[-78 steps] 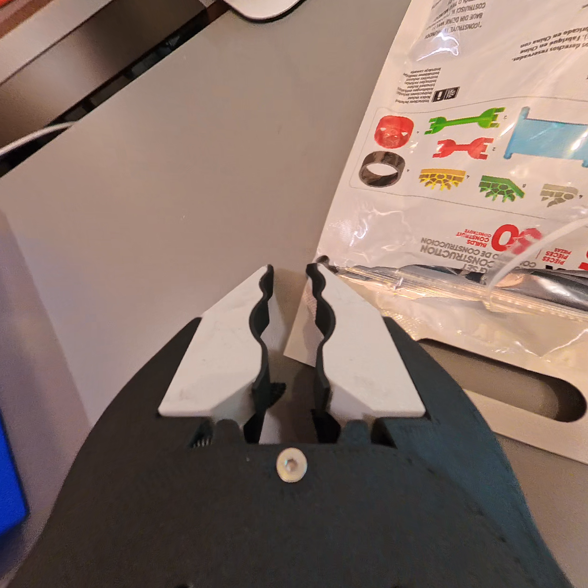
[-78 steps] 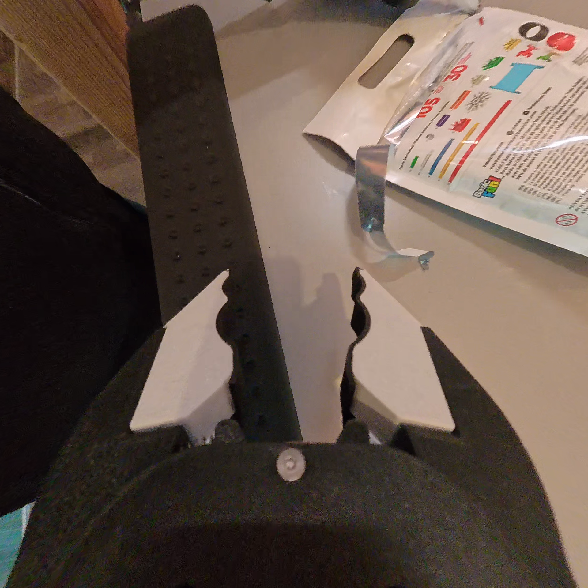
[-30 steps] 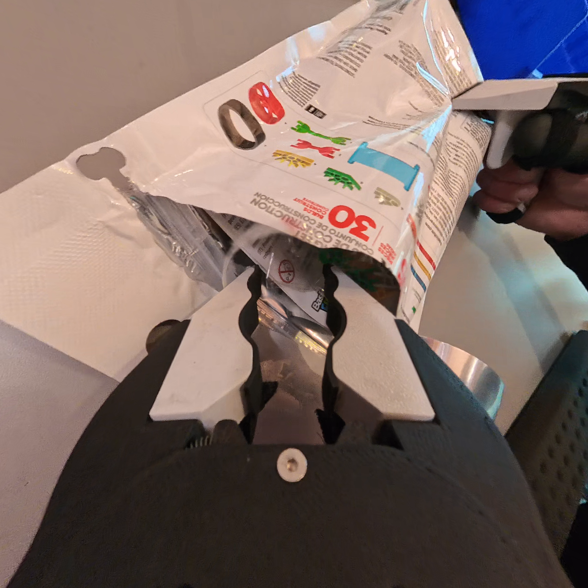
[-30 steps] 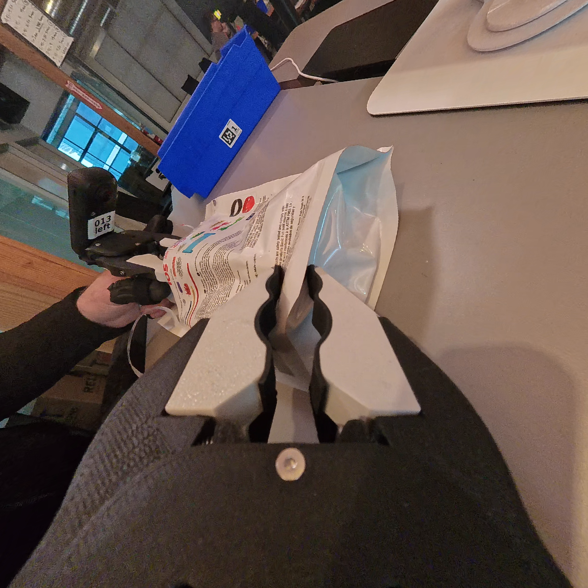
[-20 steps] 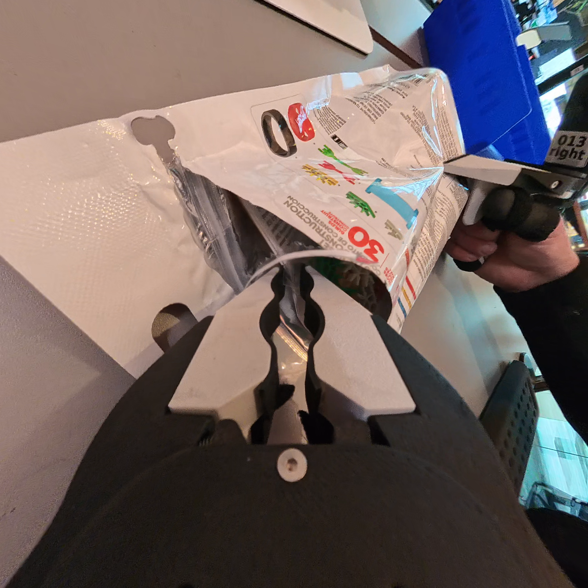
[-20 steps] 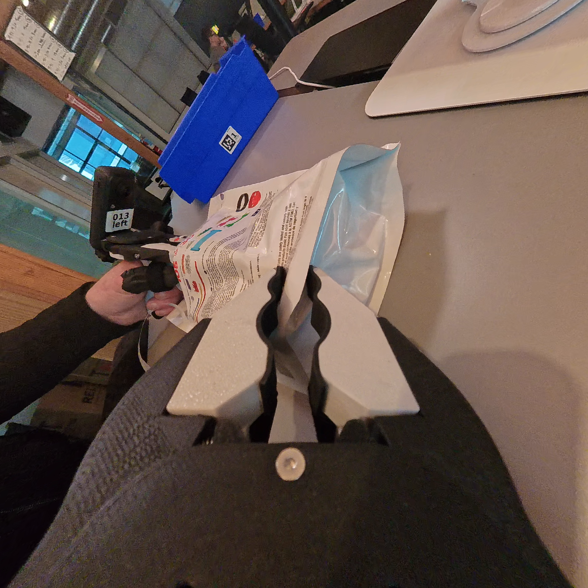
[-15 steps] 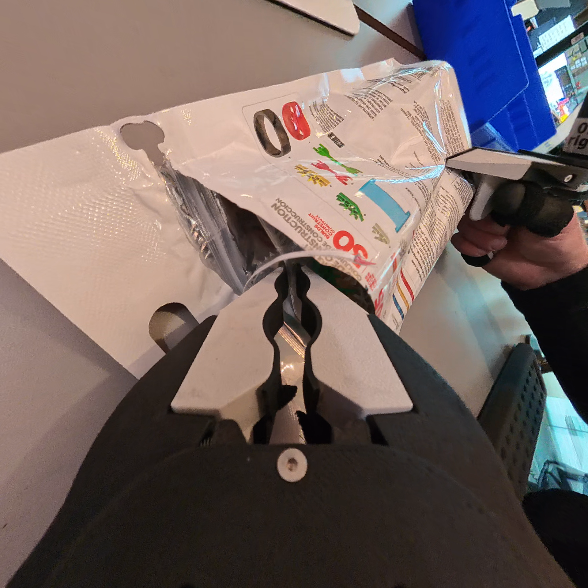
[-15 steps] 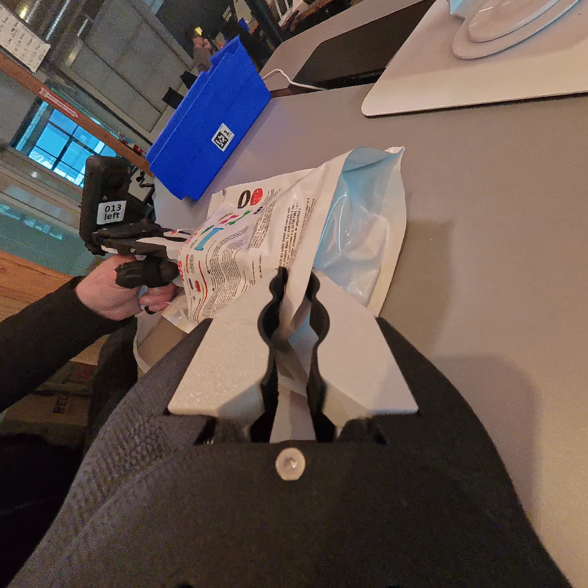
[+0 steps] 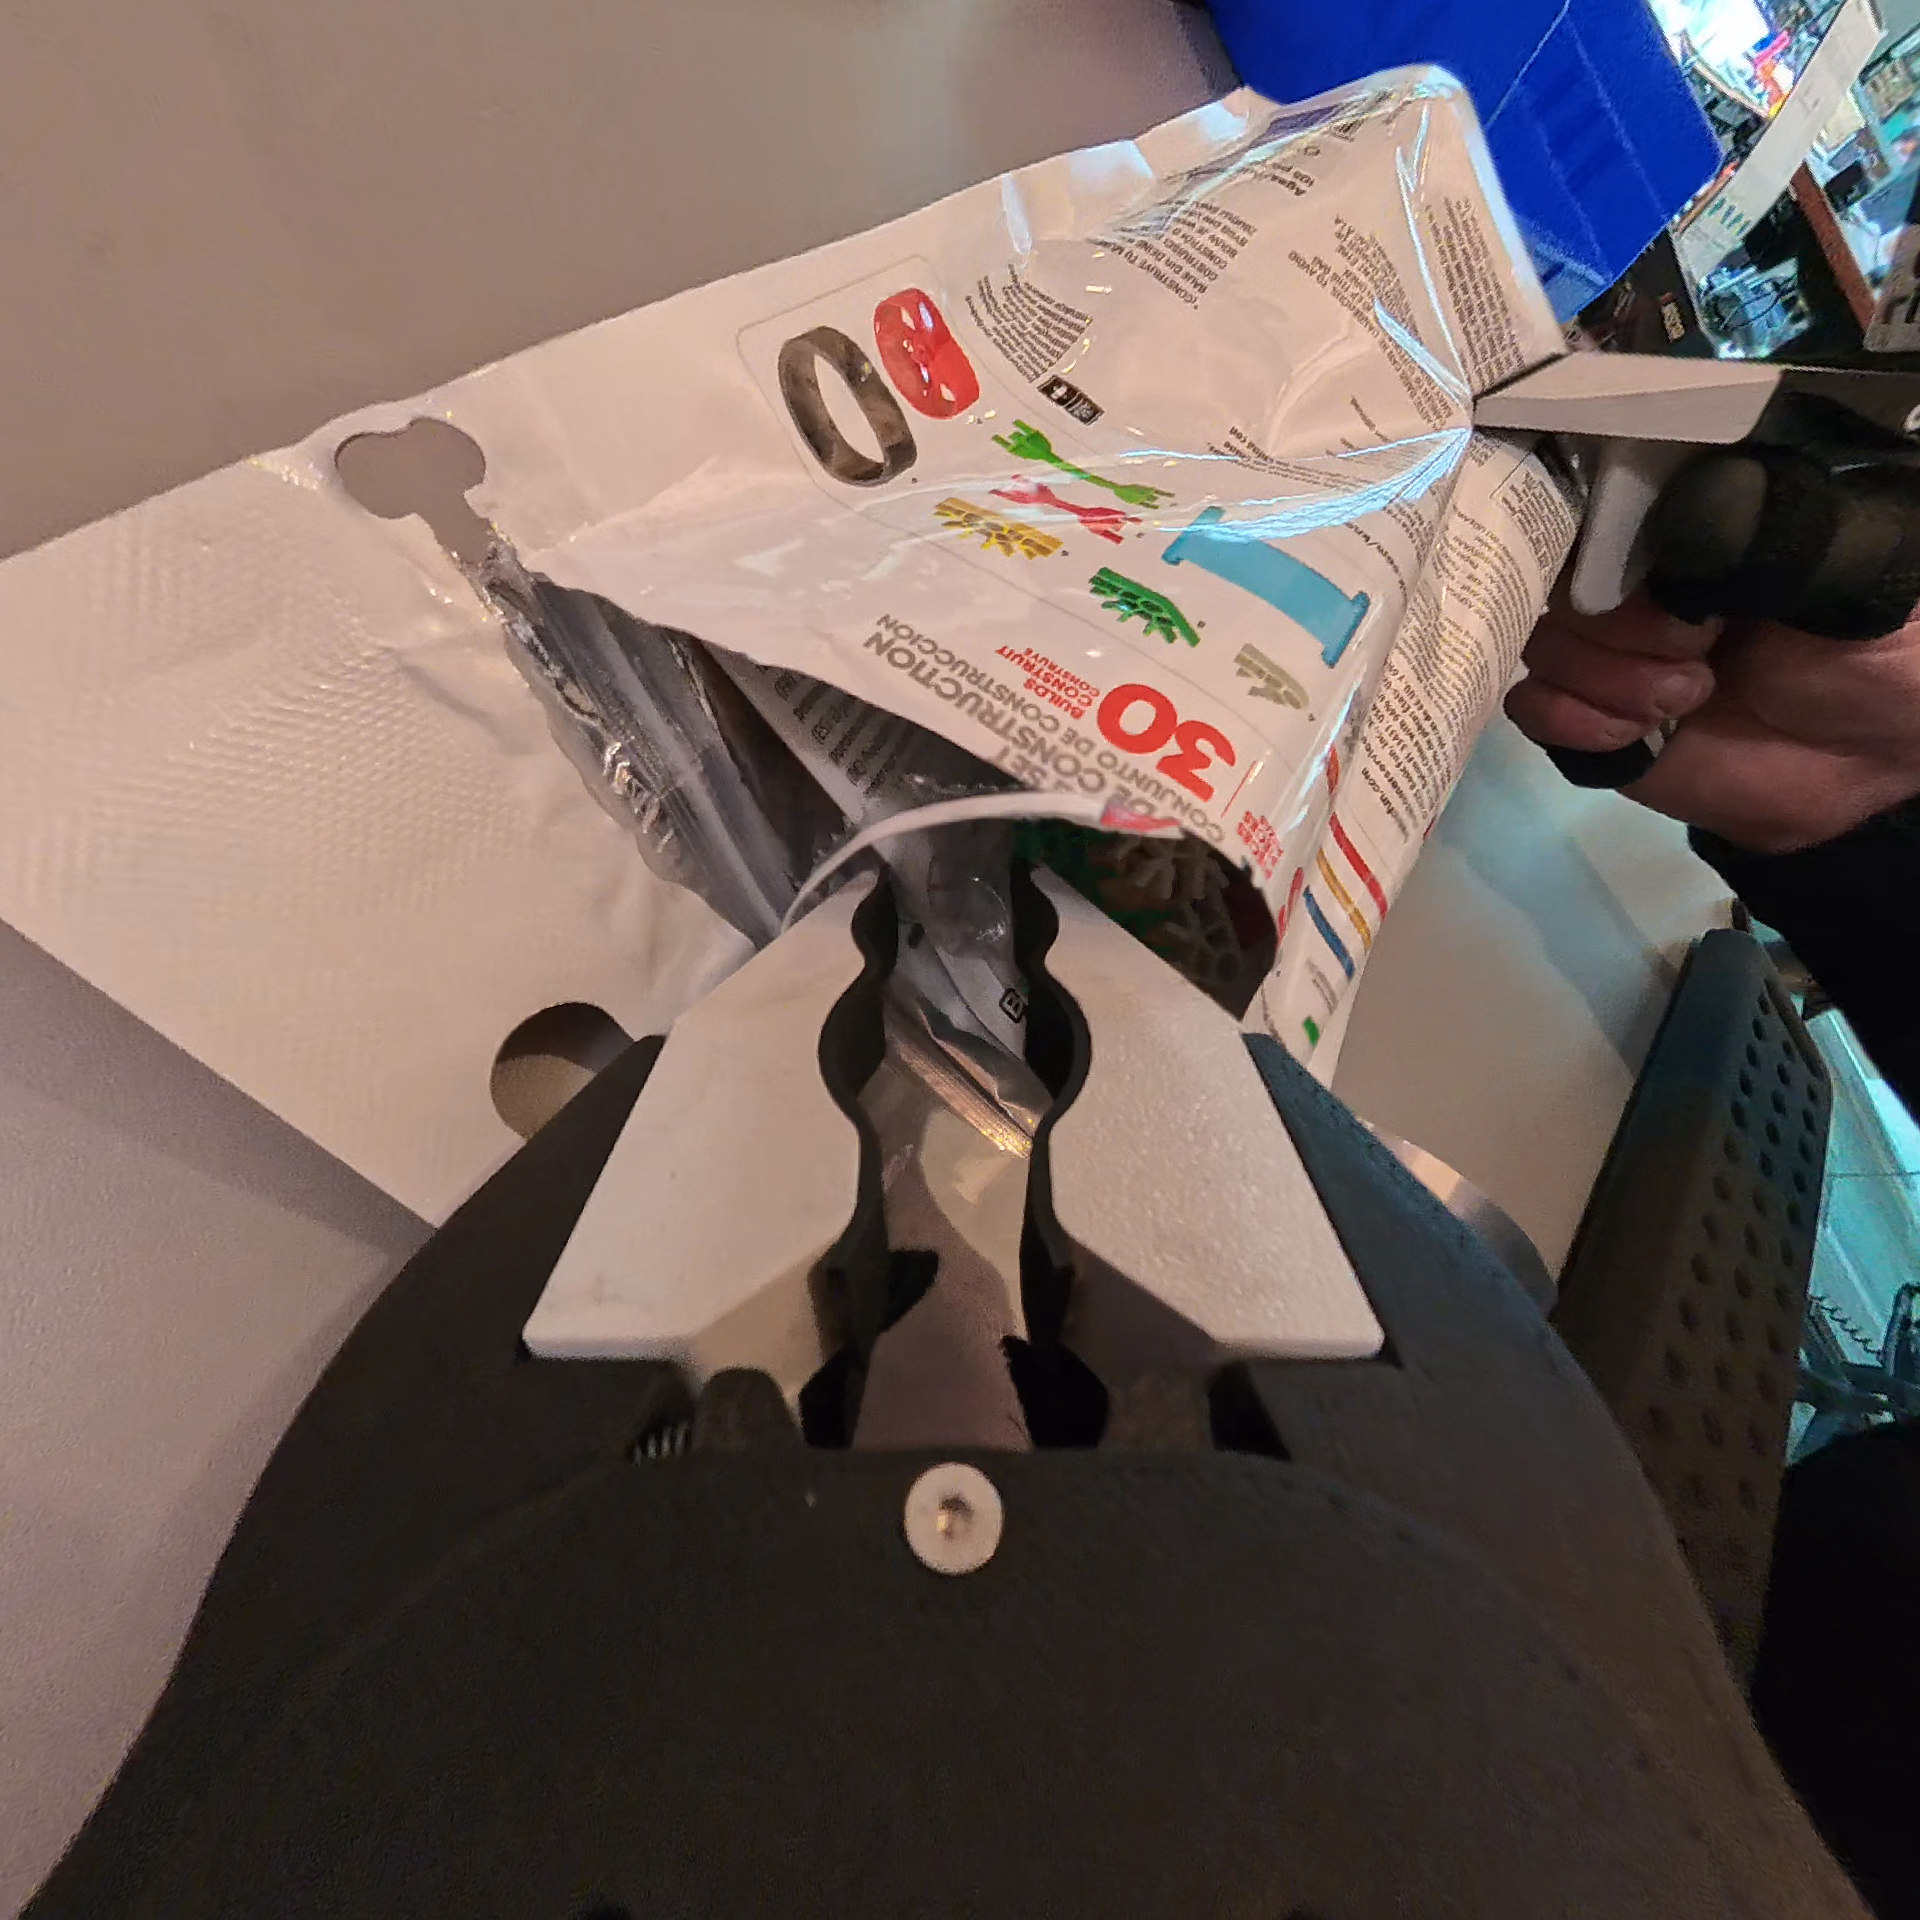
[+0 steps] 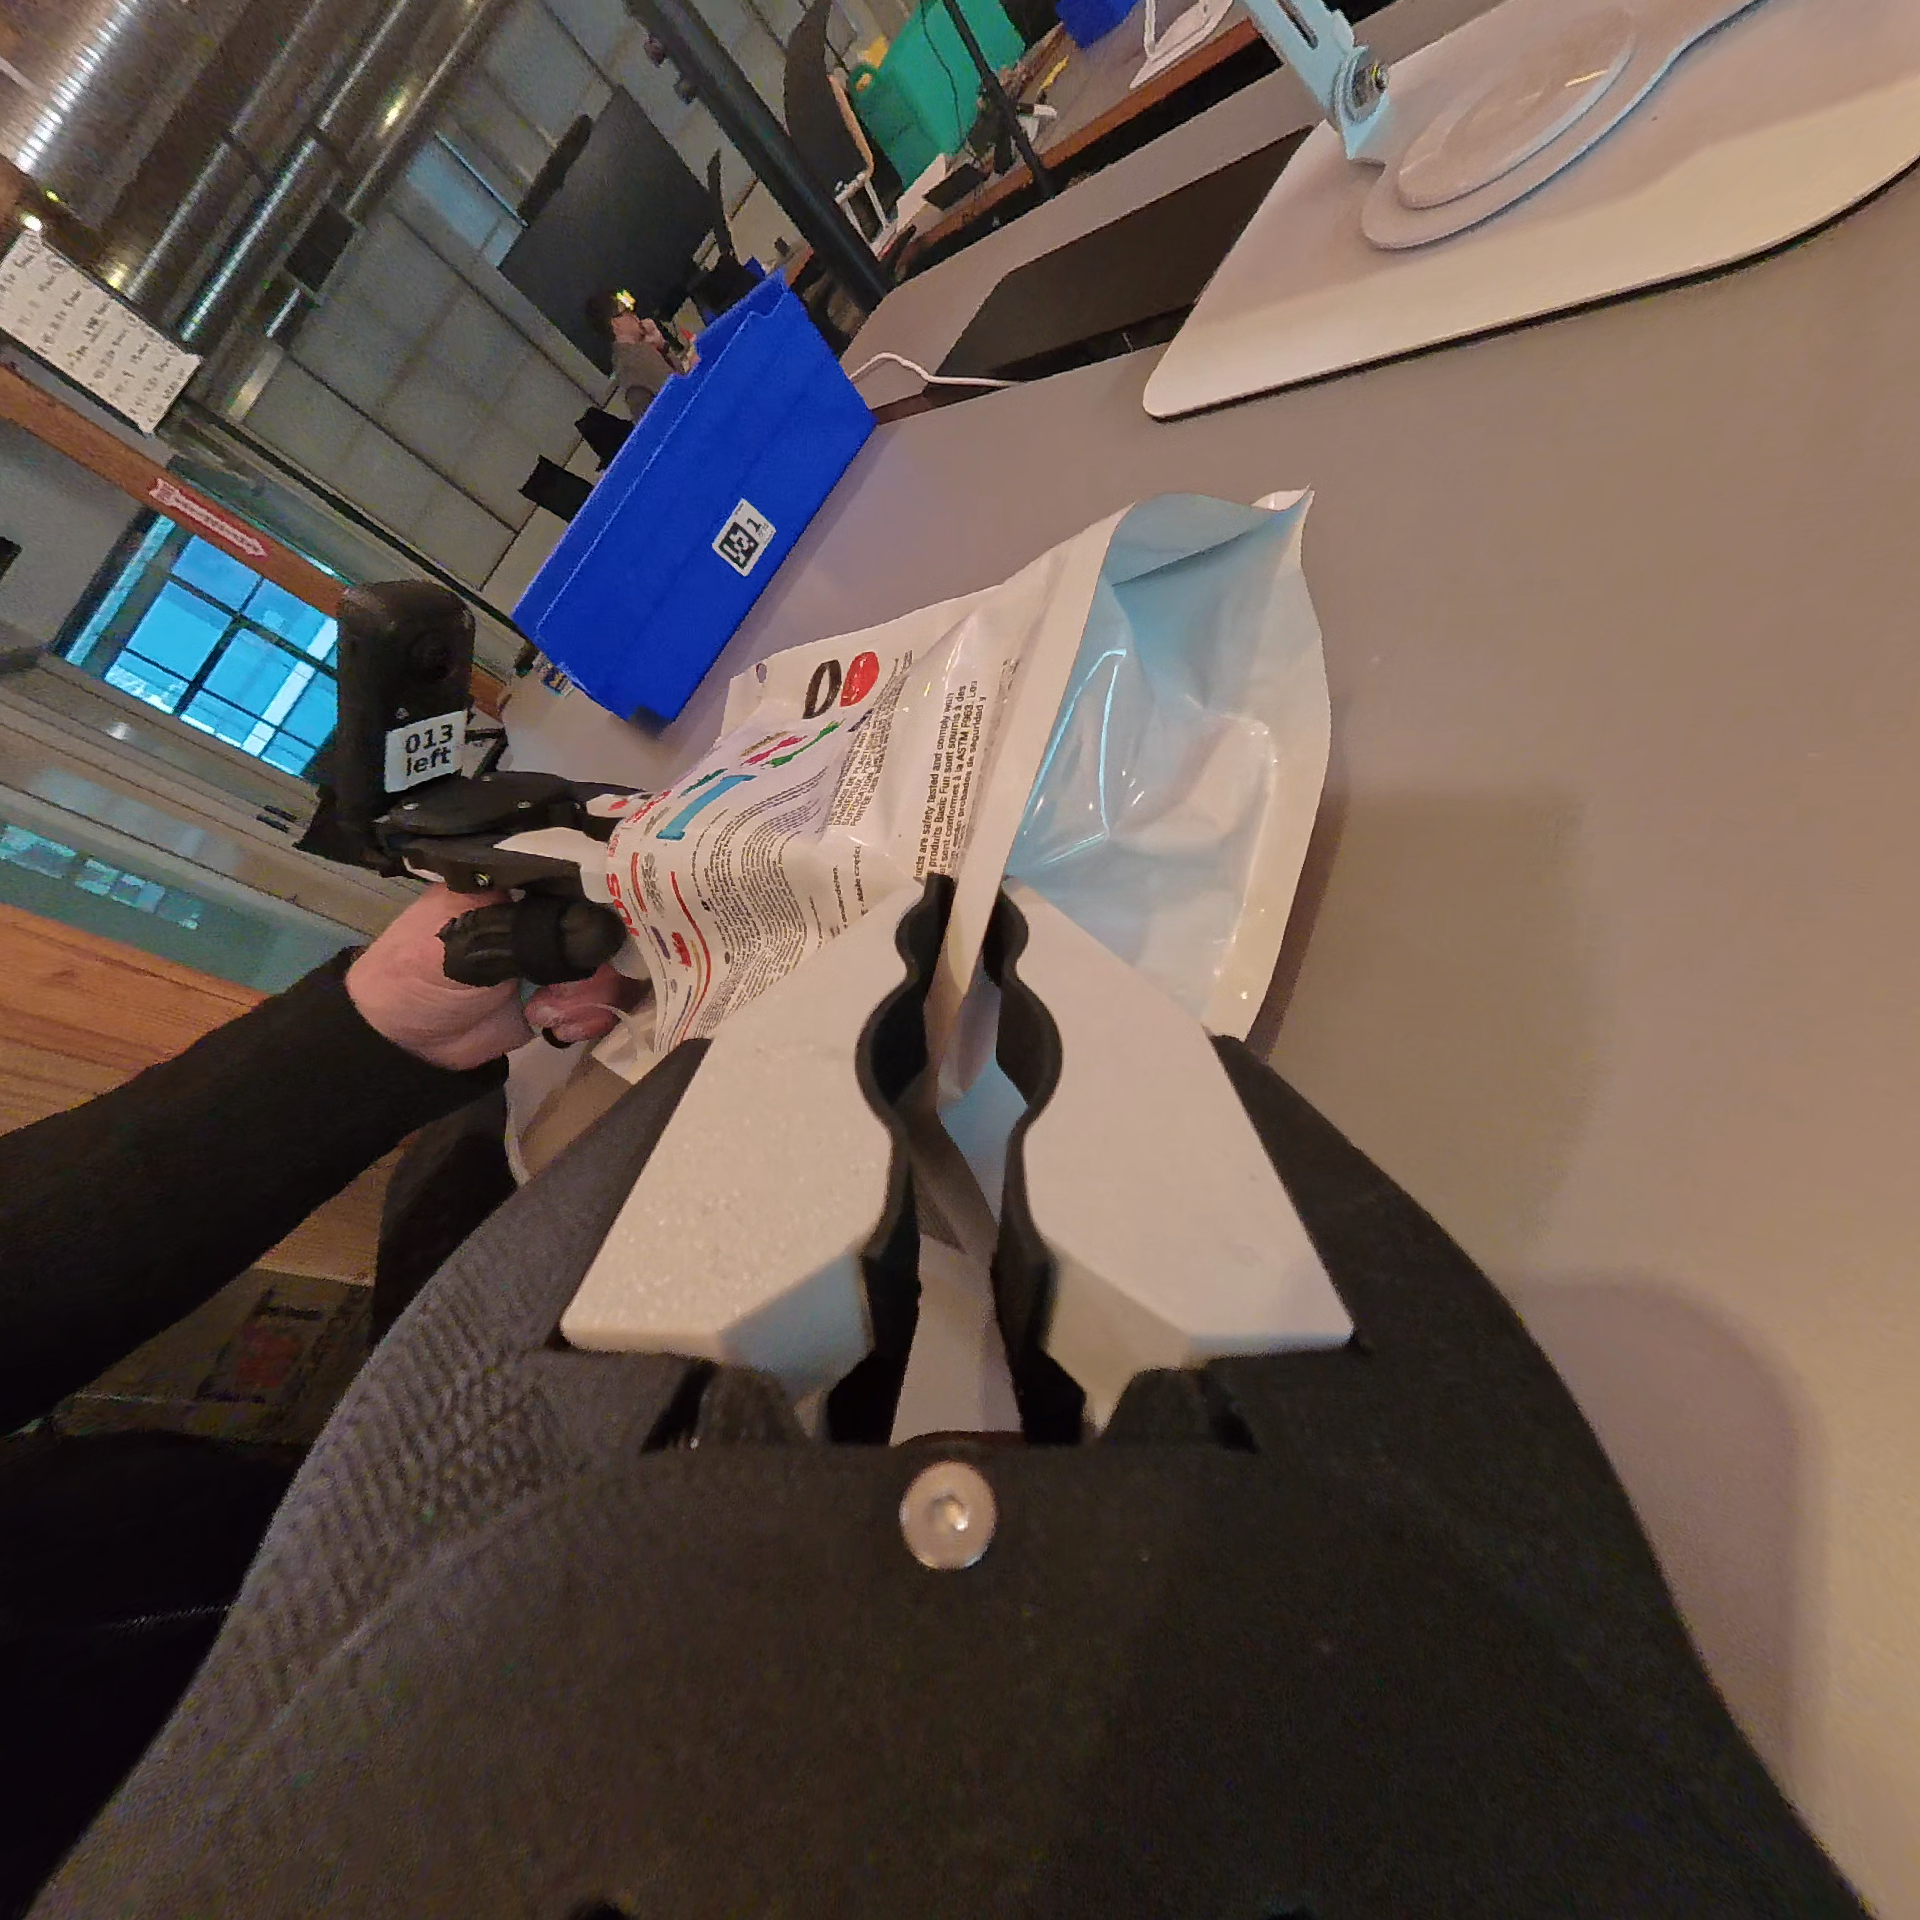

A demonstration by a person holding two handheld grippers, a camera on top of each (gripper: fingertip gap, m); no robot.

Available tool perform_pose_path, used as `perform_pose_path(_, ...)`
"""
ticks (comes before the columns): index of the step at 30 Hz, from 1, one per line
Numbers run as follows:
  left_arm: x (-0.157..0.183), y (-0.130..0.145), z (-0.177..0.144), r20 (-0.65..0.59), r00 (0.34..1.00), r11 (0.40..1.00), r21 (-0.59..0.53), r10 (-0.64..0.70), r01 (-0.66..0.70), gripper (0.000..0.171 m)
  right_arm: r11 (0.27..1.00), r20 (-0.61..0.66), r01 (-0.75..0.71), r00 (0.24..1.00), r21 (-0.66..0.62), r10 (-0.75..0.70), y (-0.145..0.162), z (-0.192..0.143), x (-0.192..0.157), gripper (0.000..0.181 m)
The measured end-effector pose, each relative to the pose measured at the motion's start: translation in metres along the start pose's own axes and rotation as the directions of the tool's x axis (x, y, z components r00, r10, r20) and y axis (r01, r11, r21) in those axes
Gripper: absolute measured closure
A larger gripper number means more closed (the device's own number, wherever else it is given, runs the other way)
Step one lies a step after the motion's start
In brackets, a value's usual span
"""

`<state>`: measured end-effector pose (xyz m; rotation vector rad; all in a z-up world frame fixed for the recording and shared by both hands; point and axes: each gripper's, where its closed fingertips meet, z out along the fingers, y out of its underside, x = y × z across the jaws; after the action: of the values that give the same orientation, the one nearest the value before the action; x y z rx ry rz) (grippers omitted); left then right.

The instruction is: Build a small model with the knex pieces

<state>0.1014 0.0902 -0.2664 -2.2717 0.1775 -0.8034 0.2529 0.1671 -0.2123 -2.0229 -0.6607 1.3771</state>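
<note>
Glossy white plastic bag (image 9: 1039, 416), printed with coloured toy-part pictures and dense text, pale blue panel on one side (image 10: 1164, 748); mouth torn open, silver lining and green pieces visible inside. Lies partly lifted on grey counter (image 10: 1558, 727). Left tool (image 9: 956, 904) slightly apart, at the open mouth edge. Right tool (image 10: 961, 904) clamped on the bag's opposite edge. Blue bin (image 10: 686, 530) beyond.

Left tongs (image 9: 954, 914) slightly parted, right tongs (image 10: 964, 904) clamped (both hand-held).
</note>
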Motion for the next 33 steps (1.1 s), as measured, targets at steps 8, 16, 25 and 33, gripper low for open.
perform_pose_path(8,0.006,-0.01,0.002,-0.046,0.999,0.998,0.059,0.001,0.002,0.146,0.998,-0.016,0.055,0.998,0.011,-0.054,-0.019,-0.01,-0.023,0.179)
perform_pose_path(16,0.008,-0.009,0.001,-0.048,0.999,0.998,0.063,0.009,-0.006,0.146,0.999,-0.016,0.05,0.999,0.016,-0.05,-0.03,-0.004,-0.027,0.181)
perform_pose_path(25,0.01,-0.008,-0.004,-0.045,0.999,0.997,0.069,0.027,-0.024,0.142,0.993,-0.013,0.118,0.993,0.005,-0.118,-0.042,-0.002,-0.036,0.181)
perform_pose_path(33,0.005,-0.013,-0.027,0.002,0.995,0.986,0.137,0.098,-0.097,0.132,0.984,-0.011,0.177,0.984,0.007,-0.177,-0.065,0.001,-0.047,0.181)
